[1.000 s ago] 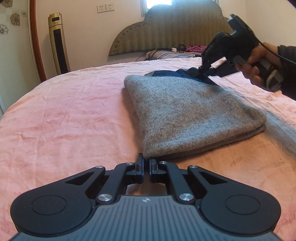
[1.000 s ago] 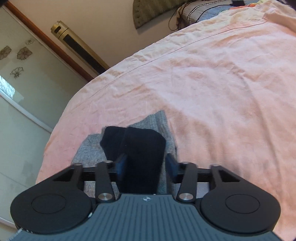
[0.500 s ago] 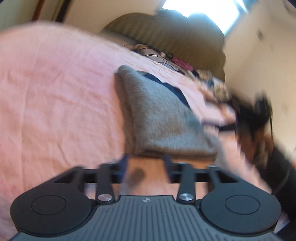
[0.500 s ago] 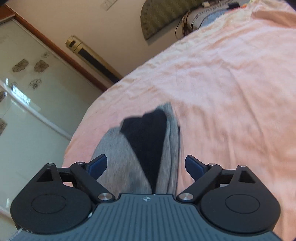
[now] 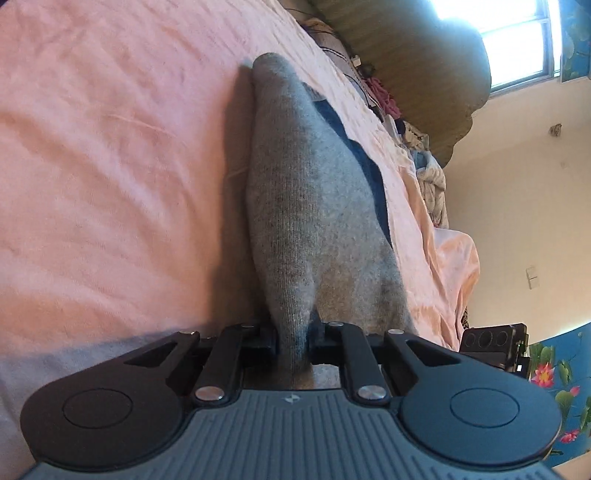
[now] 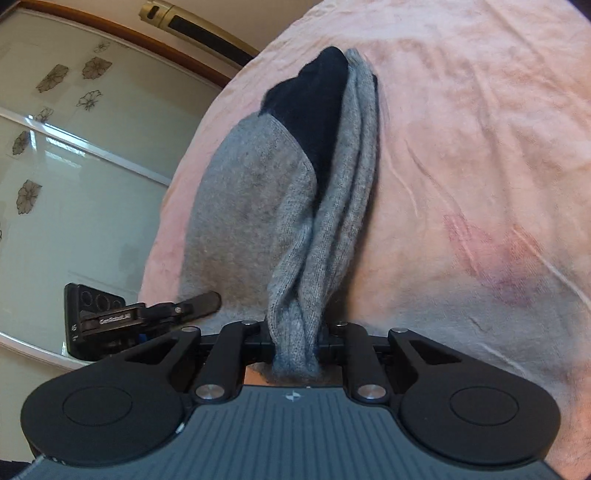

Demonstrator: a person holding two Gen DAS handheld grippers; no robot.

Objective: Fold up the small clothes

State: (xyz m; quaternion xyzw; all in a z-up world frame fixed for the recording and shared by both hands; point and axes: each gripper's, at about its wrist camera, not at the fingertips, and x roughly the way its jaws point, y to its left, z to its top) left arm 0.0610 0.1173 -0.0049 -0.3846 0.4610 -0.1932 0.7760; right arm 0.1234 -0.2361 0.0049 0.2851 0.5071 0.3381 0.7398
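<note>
A folded grey knit sweater [image 5: 310,206] with a dark navy part [image 5: 365,166] lies on the pink bedspread [image 5: 110,166]. My left gripper [image 5: 293,341] is rolled on its side, its jaws closing on one near edge of the sweater, which bunches between the pads. In the right wrist view the same grey sweater [image 6: 255,206] shows its navy part [image 6: 314,114] at the far end. My right gripper [image 6: 295,343] is closing on the stacked, twisted layers at the other near corner. The left gripper [image 6: 199,301] shows at the right wrist view's left edge.
The pink bedspread [image 6: 480,166] stretches wide around the sweater. At the bed's far end are a padded headboard [image 5: 424,55] and a heap of clothes [image 5: 428,173]. A tall gold fan heater [image 6: 207,33] and a glass wardrobe door [image 6: 74,155] stand beyond the bed's edge.
Both grippers opened, moved down to the sweater's near edge and closed on it. The left gripper rolled onto its side. The right let go of the navy part it held before.
</note>
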